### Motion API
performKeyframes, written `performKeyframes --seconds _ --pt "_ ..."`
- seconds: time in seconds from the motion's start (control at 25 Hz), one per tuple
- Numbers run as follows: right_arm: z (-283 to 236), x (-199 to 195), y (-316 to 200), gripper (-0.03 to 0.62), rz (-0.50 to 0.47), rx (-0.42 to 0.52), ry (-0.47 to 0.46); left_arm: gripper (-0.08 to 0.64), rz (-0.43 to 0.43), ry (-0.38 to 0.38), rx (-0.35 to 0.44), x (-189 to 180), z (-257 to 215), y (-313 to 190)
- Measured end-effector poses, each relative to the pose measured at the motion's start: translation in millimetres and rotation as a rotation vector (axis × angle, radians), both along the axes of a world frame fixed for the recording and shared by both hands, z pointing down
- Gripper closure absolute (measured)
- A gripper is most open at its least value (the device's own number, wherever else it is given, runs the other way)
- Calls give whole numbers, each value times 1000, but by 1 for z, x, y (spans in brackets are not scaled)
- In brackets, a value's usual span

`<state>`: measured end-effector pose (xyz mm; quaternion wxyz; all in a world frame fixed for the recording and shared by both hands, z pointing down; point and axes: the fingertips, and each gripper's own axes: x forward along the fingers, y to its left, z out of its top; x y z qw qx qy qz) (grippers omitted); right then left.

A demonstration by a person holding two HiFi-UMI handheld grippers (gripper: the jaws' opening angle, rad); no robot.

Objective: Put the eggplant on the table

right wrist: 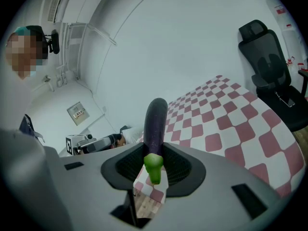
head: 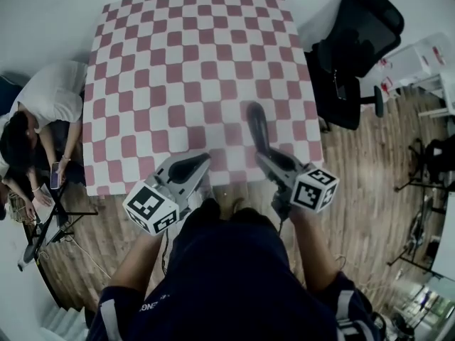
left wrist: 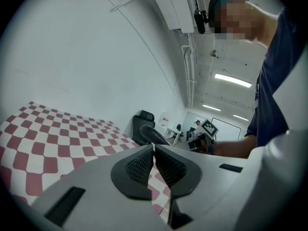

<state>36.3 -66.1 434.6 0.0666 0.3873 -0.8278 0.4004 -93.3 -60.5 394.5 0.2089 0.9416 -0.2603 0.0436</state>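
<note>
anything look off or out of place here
Nothing stands out. The eggplant is clamped near its green stem end in the right gripper and points out over the checkered table, whose cloth lies flat. The left gripper is shut with nothing in it.

Eggplant (head: 256, 123) over table (head: 178, 55) near edge; chair (head: 359, 48) right of table; person (head: 50, 101) left.

Looks like an office-style lab workroom; plain white walls, wood-plank floor (head: 370, 183); a table (head: 142, 55) under a red-and-white checked cloth fills the middle; a black office chair (head: 359, 41) is parked off its far right corner; a person (head: 43, 109) sits just off its left edge; strip lights (left wrist: 233, 80) and bare pipes (left wrist: 188, 76) overhead; equipment stands (head: 435, 155) along the right.
</note>
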Motion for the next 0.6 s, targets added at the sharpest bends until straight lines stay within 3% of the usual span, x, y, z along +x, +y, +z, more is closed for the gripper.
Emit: performKeyframes --seconds 0.32,0.6 --pt "23 10 -47 465 19 -37 5 525 -19 -25 -47 0 20 -36" --pt "52 29 -93 465 -25 -65 24 525 -87 -64 -74 14 27 -68"
